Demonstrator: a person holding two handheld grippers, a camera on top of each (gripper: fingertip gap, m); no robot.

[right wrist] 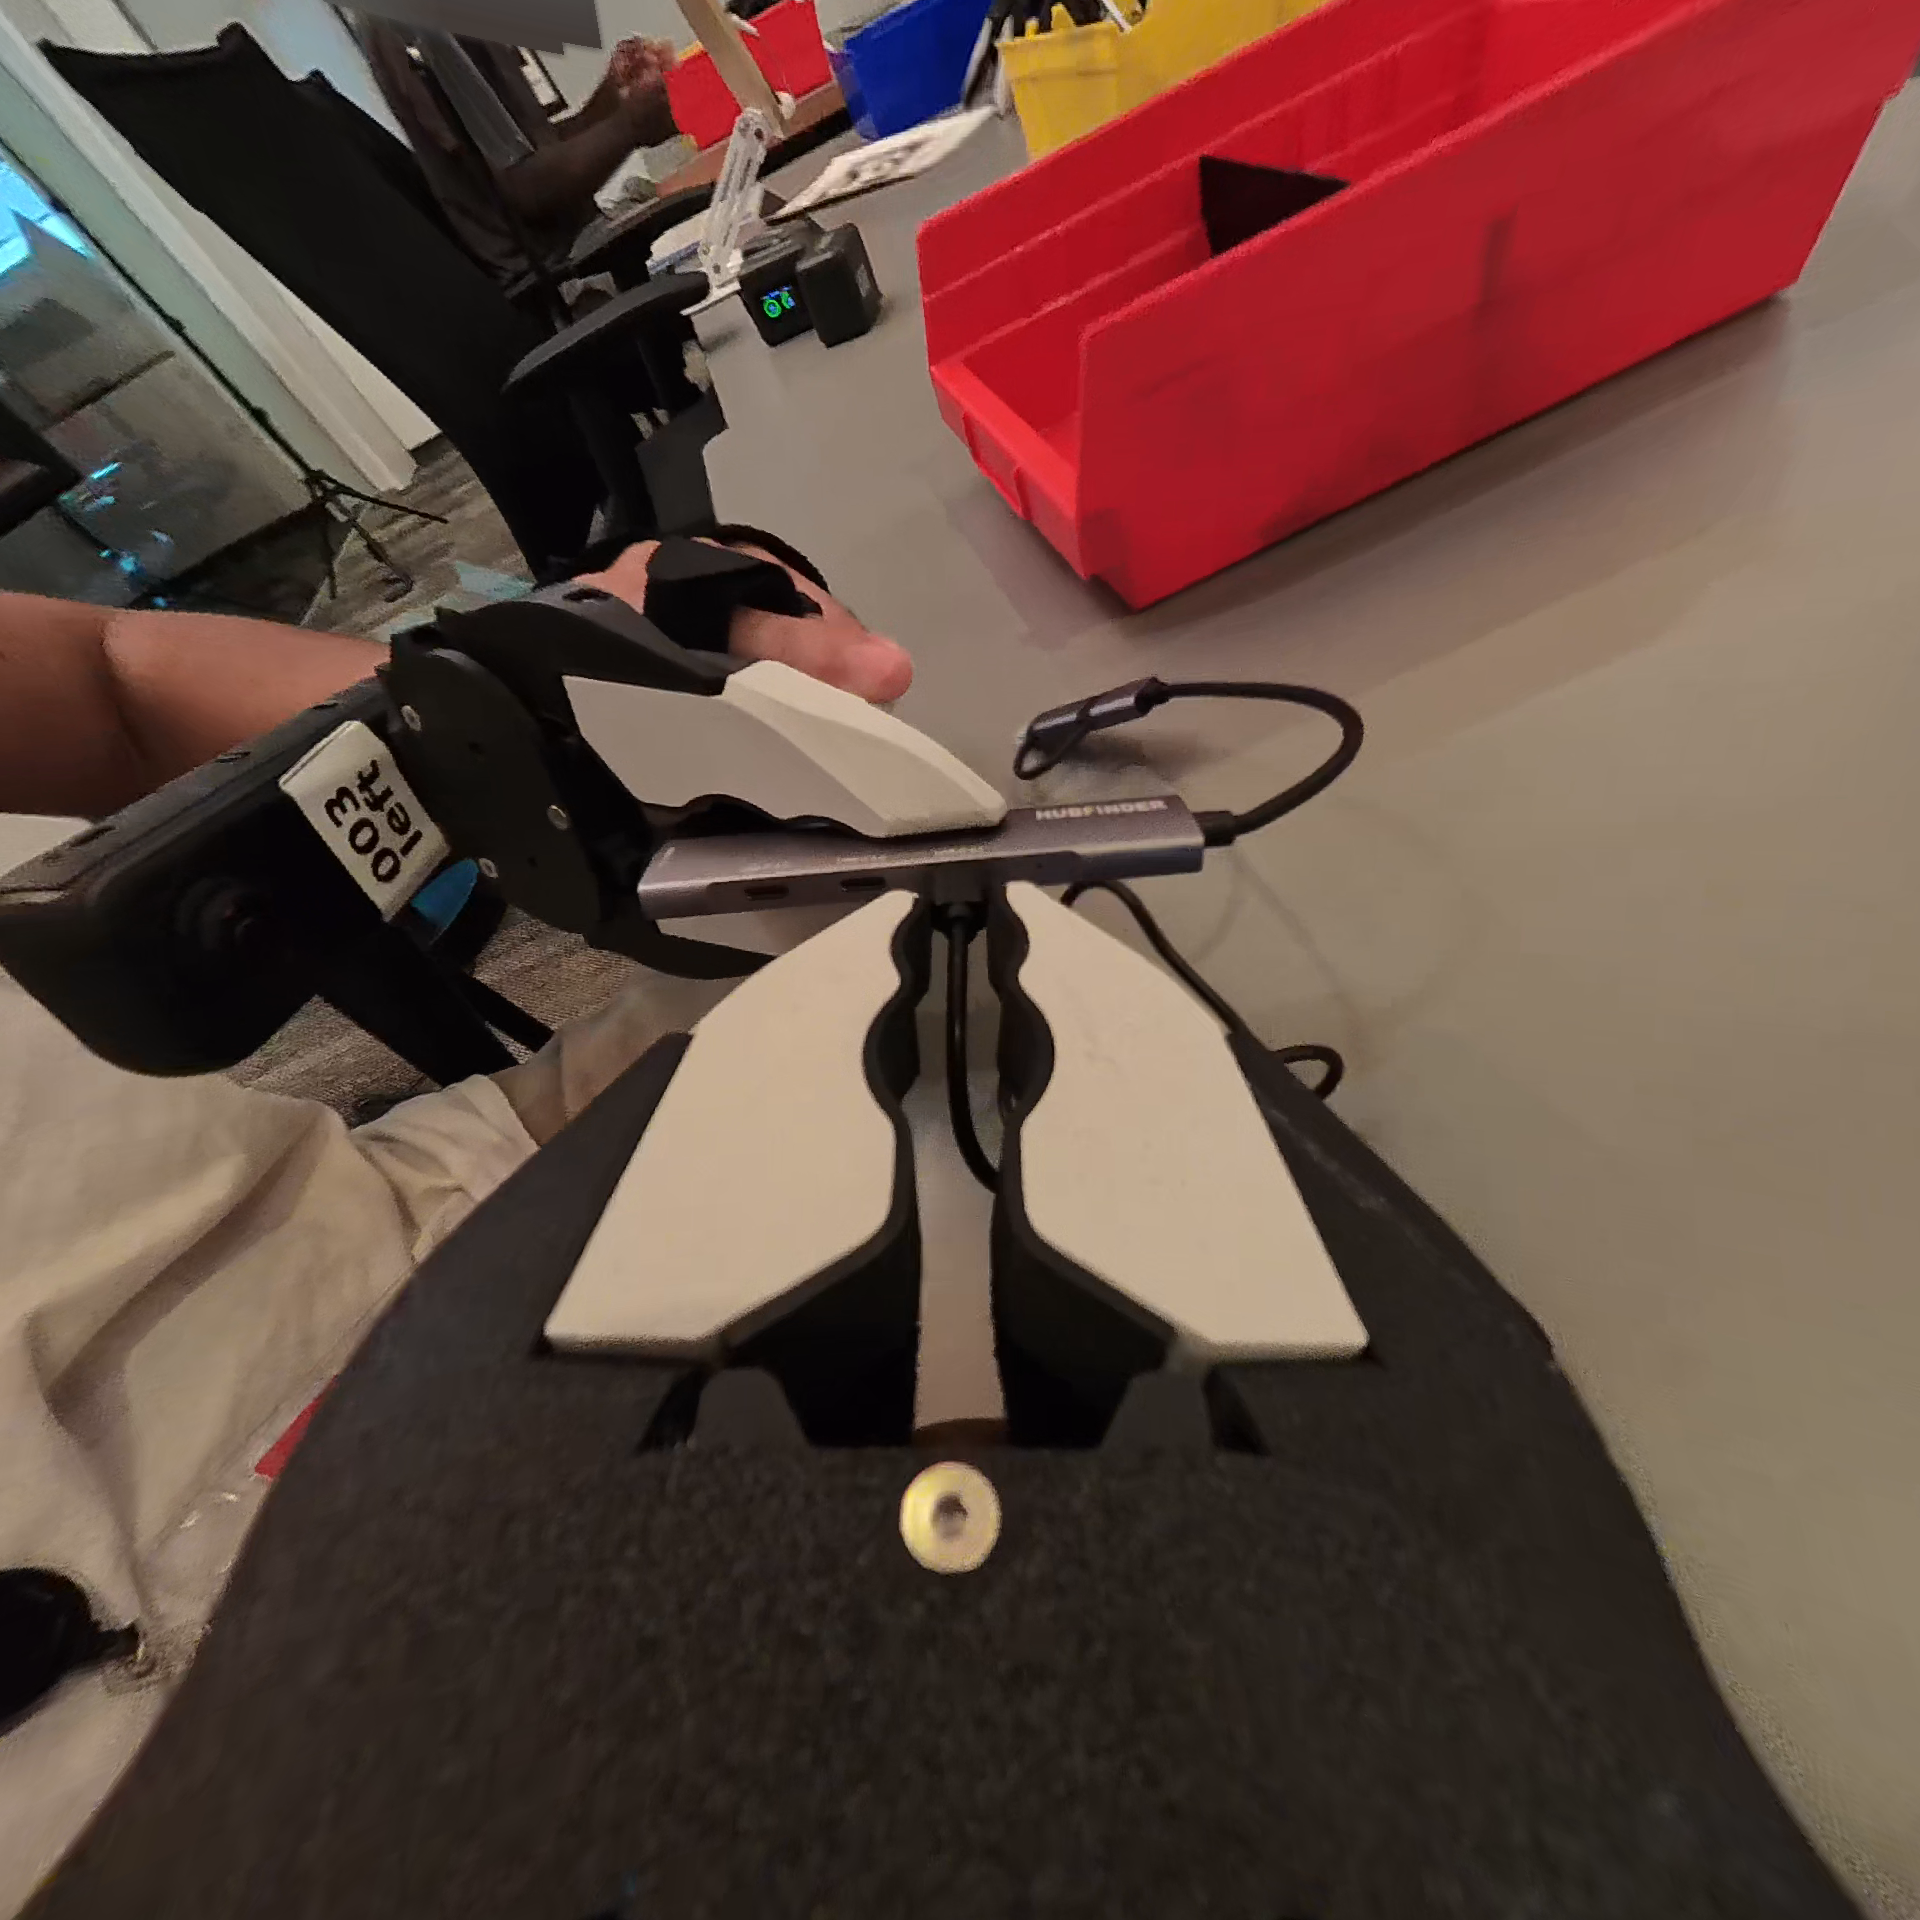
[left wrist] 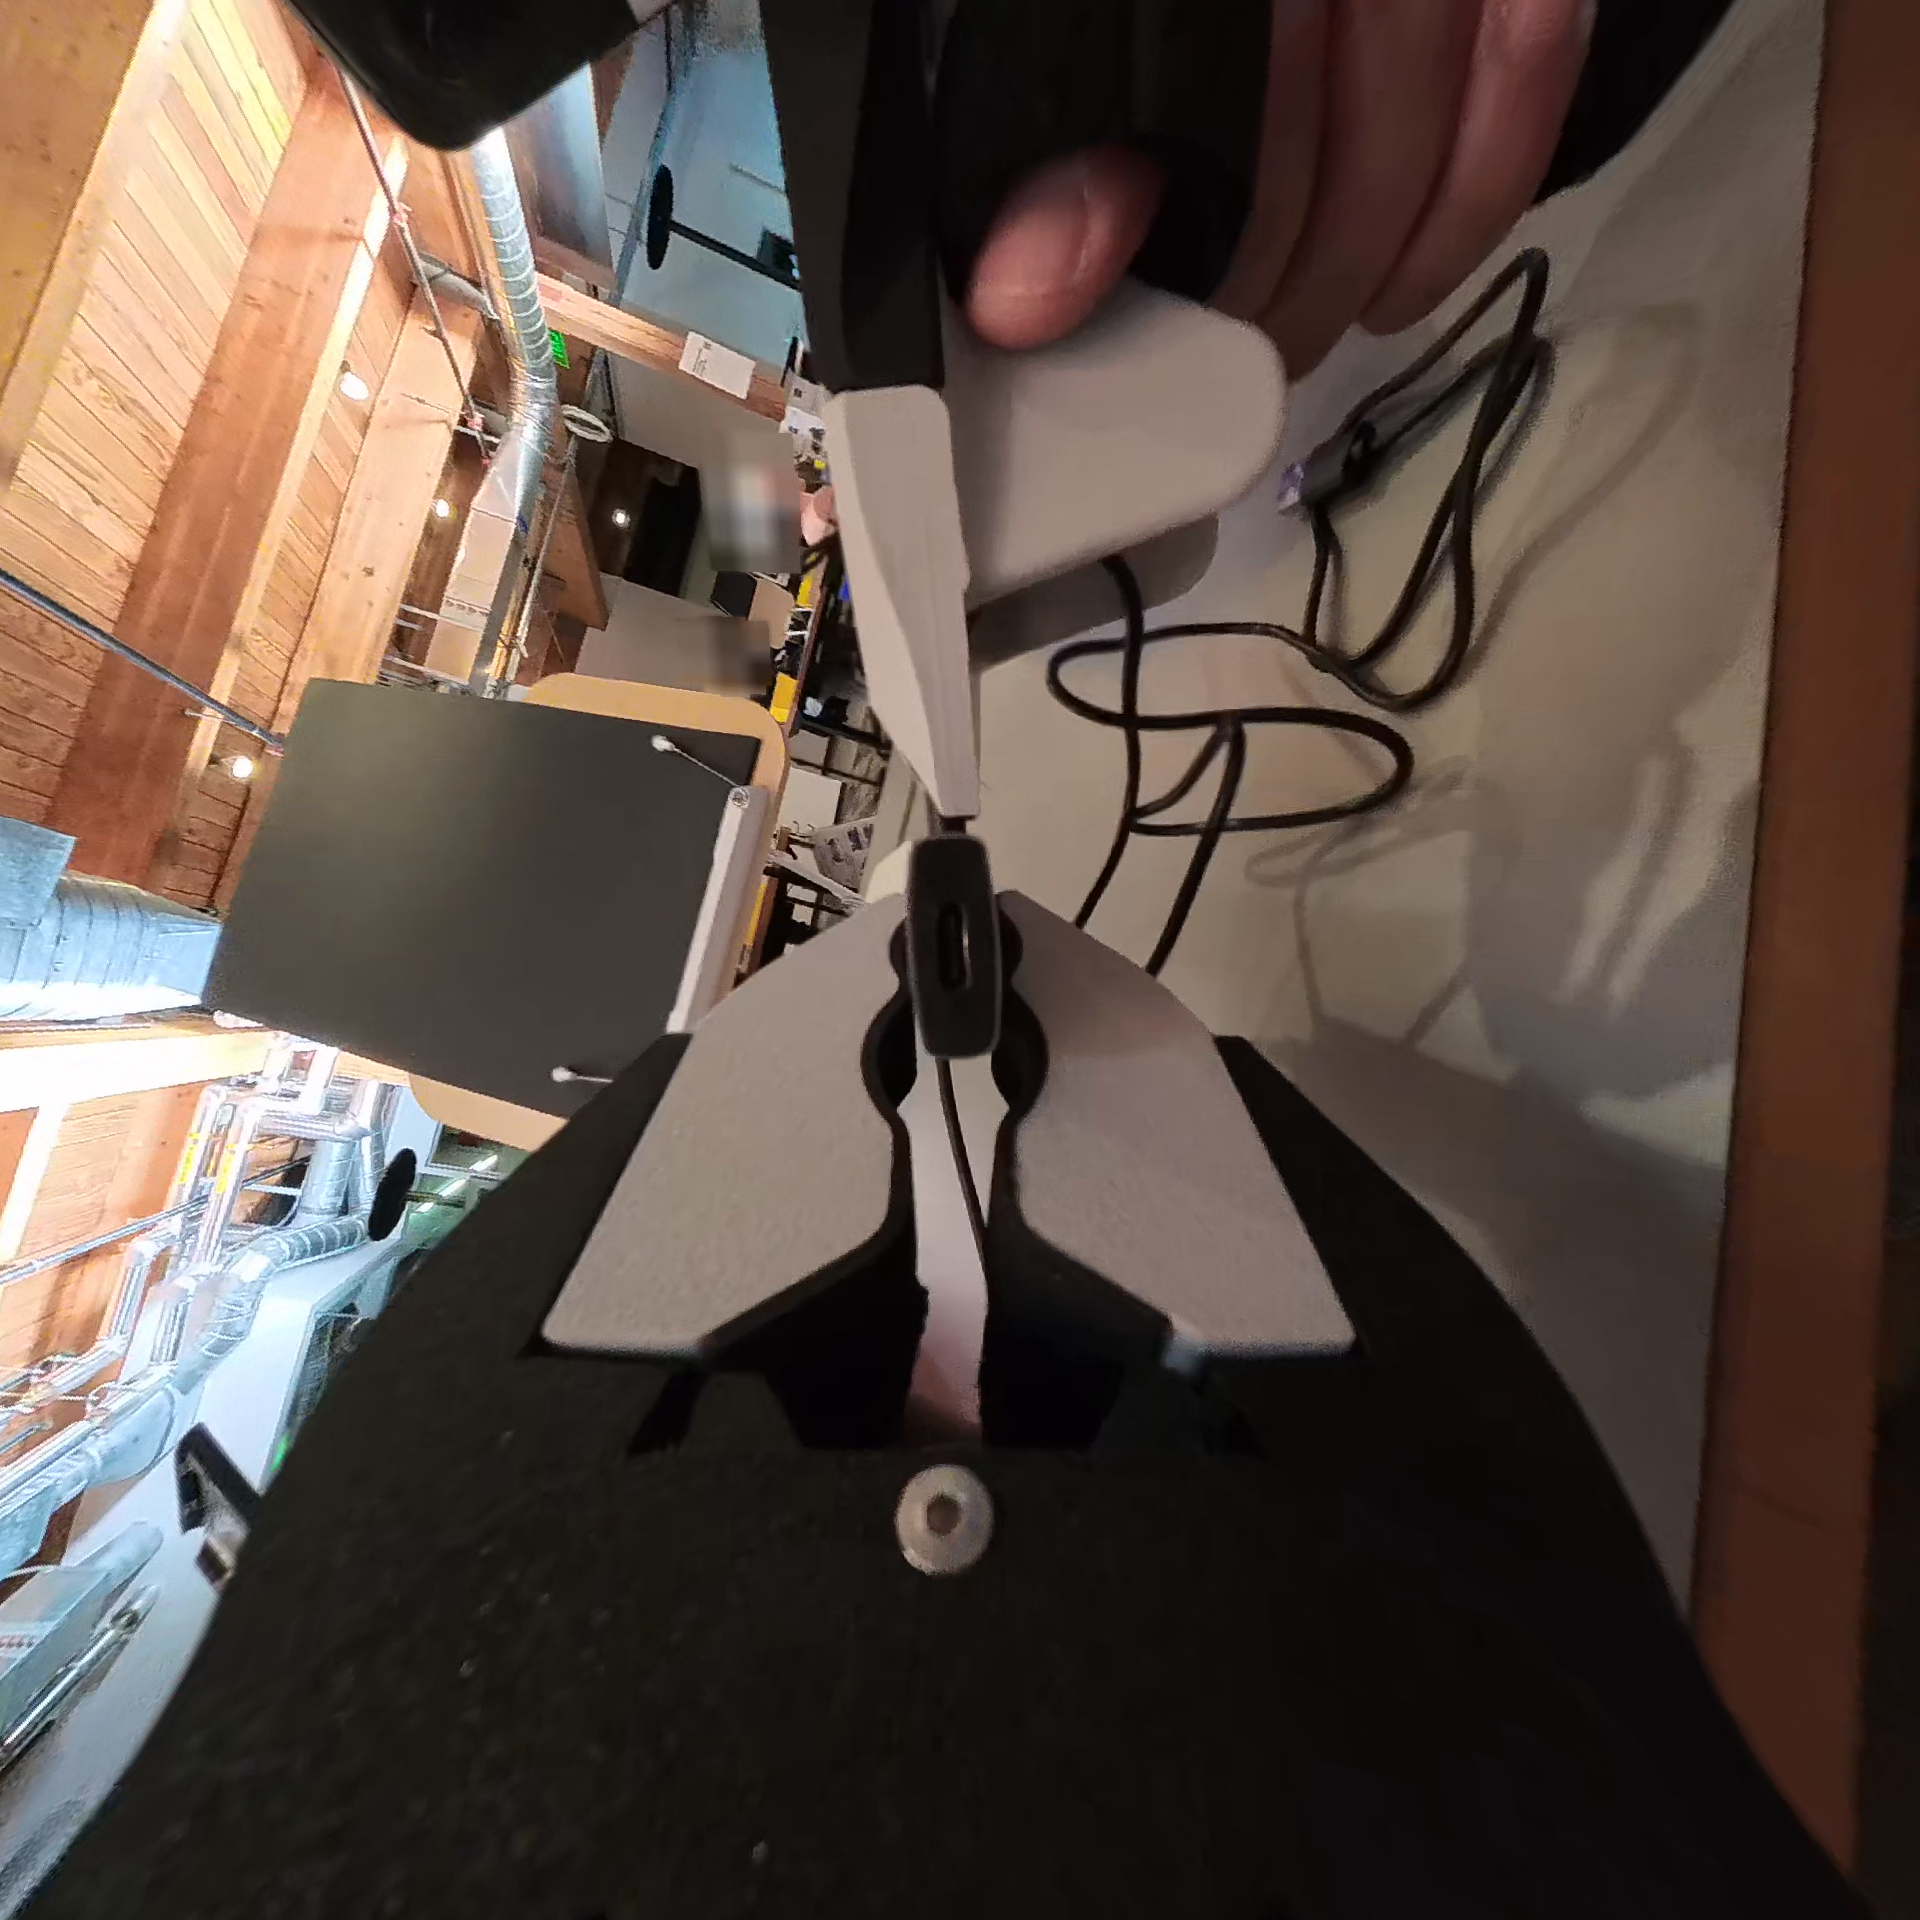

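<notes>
My left gripper (left wrist: pixel 951 935) is shut on a slim grey hub (left wrist: pixel 951 961), seen end-on between its fingers. In the right wrist view the left gripper (right wrist: pixel 977 831) reaches in from the left and holds the hub (right wrist: pixel 1101 844) level just above the grey table (right wrist: pixel 1558 935). My right gripper (right wrist: pixel 956 906) is shut on a black cable plug (right wrist: pixel 954 896) that sits against the hub's near side. The plug's cable (right wrist: pixel 961 1039) runs back between the right fingers. In the left wrist view the right gripper (left wrist: pixel 958 805) comes in from above, its tips touching the hub.
The hub's own short lead loops to a connector (right wrist: pixel 1101 712) lying on the table. Loose black cable (left wrist: pixel 1299 727) lies in loops beside it. A red bin (right wrist: pixel 1351 364) stands behind, with yellow (right wrist: pixel 1091 94) and blue (right wrist: pixel 914 52) bins and small black devices (right wrist: pixel 810 291) farther back.
</notes>
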